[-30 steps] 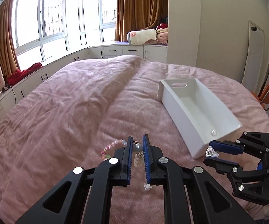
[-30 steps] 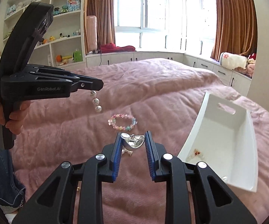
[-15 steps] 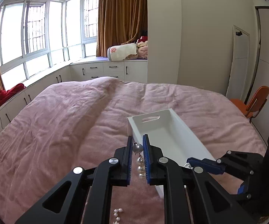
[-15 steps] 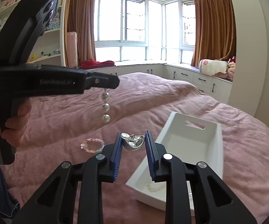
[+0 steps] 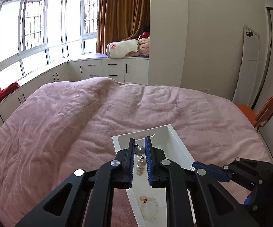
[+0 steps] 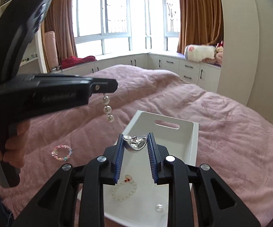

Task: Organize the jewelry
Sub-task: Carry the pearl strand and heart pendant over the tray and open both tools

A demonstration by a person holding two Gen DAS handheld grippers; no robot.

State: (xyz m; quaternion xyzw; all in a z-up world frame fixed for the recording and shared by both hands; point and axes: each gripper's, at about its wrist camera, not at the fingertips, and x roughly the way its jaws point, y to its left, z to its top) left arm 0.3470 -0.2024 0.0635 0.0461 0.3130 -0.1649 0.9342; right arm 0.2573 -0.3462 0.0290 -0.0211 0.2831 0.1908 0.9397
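My left gripper (image 5: 138, 143) is shut on a pearl drop earring (image 5: 140, 158) that dangles over the white tray (image 5: 182, 149). From the right wrist view the same left gripper (image 6: 106, 87) shows at the left with the pearl earring (image 6: 107, 108) hanging under it. My right gripper (image 6: 135, 139) is shut on a silver heart-shaped piece (image 6: 136, 144), held above the white tray (image 6: 194, 143). In the tray lie a pale bead bracelet (image 6: 124, 189), a small red-stone ring (image 6: 128, 178) and a clear bead (image 6: 159, 208). A multicoloured bead bracelet (image 6: 61, 152) lies on the pink bedspread left of the tray.
The pink bedspread (image 5: 79, 117) spreads around the tray. A person's hand (image 6: 9, 145) grips the left tool's handle. White cabinets (image 5: 106, 70) under the windows line the far side. An orange chair (image 5: 259, 111) stands at the bed's right edge.
Both grippers have travelled from beside the tray to over it, each carrying its piece. The tray now lies right under the fingertips, and the multicoloured bracelet has dropped behind to the left.
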